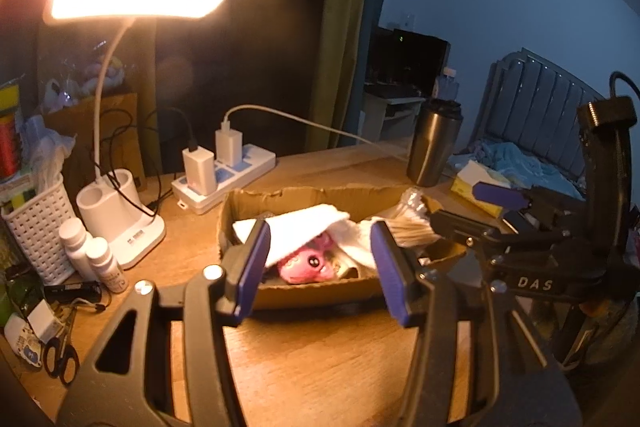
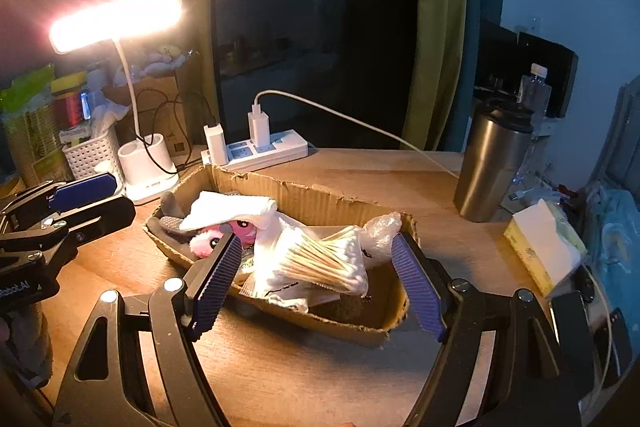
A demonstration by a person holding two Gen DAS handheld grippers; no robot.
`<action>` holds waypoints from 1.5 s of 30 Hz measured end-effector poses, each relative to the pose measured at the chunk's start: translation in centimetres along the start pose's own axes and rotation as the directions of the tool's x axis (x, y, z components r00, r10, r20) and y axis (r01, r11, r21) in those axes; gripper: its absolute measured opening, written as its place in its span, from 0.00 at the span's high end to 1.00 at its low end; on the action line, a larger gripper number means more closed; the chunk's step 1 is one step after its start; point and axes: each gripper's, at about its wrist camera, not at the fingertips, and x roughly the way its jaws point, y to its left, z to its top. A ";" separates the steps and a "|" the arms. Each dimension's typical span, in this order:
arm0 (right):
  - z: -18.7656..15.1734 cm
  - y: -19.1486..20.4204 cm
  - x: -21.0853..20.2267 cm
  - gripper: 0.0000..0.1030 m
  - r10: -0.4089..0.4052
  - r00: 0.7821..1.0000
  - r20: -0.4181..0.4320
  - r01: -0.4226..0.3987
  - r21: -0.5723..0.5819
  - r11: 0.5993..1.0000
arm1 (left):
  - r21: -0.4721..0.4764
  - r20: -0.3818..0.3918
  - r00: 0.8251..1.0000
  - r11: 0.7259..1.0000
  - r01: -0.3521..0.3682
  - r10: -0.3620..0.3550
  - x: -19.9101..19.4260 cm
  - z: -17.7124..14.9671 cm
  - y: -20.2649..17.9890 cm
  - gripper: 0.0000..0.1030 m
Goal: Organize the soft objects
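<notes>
Cardboard tray [image 2: 304, 199] of soft goods: cotton-swab bag [image 2: 320, 263], long axis crosswise, directly ahead of wide-open, empty right gripper [image 2: 320, 287], the nearer tool.

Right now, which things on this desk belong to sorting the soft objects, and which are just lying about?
Job:
cardboard tray
white cloth
pink plush toy
bag of cotton swabs

Lying about:
desk lamp
power strip
steel tumbler
tissue box
scissors
</notes>
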 end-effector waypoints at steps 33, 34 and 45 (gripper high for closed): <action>-1.7 1.6 -12.5 0.22 -0.036 0.983 0.178 0.037 -0.003 0.999 | 0.038 0.168 0.986 0.999 0.013 -0.020 -10.8 -0.7 -4.5 0.26; -1.7 1.7 -13.0 0.22 -0.037 0.982 0.186 0.039 -0.003 0.999 | 0.040 0.175 0.984 0.999 0.014 -0.021 -11.2 -0.7 -4.7 0.26; -1.6 1.9 -18.4 0.22 -0.068 0.957 0.281 0.071 -0.004 0.997 | 0.066 0.269 0.962 0.997 0.027 -0.044 -15.8 -0.4 -6.5 0.06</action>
